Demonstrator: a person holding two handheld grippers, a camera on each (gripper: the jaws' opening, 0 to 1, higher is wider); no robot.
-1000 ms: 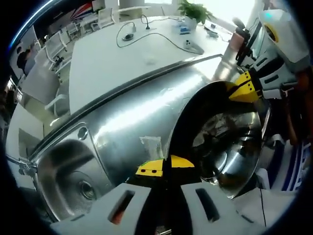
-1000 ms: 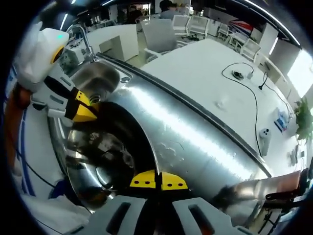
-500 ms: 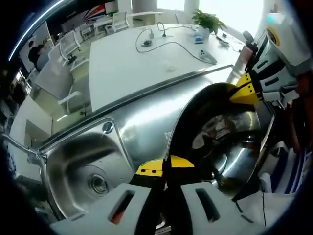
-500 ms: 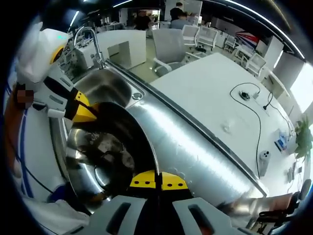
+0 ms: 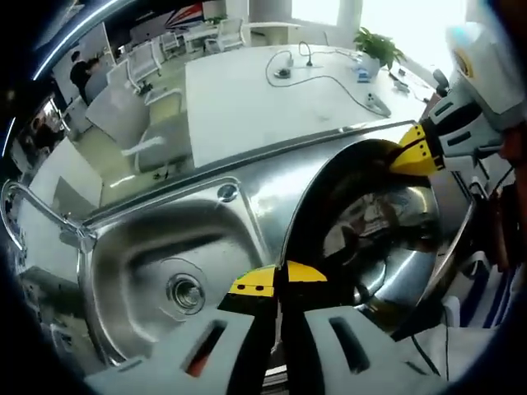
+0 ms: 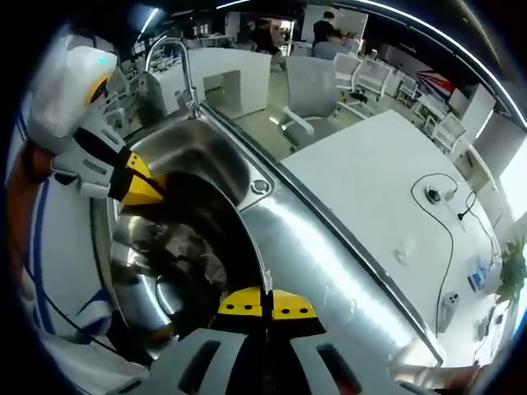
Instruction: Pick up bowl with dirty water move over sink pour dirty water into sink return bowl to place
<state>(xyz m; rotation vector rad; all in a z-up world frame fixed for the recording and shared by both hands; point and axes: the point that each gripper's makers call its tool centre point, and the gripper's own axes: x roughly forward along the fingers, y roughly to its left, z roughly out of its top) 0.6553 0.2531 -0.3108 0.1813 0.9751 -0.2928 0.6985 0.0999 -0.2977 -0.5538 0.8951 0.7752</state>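
I hold the bowl [image 5: 375, 247] by its rim from opposite sides: my left claw [image 5: 278, 278] is clamped on the near edge, and my right claw [image 6: 266, 303] bites the other edge. Gripping both sides keeps the dirty water [image 6: 177, 255] level while I carry it. The bowl hangs above the steel worktop [image 6: 329, 263], just beside the sink [image 5: 165, 271], whose drain [image 5: 185, 291] lies to the left. I judge the pour not yet begun.

The bowl [image 5: 387, 247] and sink [image 5: 156, 271] are shiny silver steel. Gripper [image 5: 278, 278] tips are yellow, bodies white. The table [image 6: 370, 181] is white.
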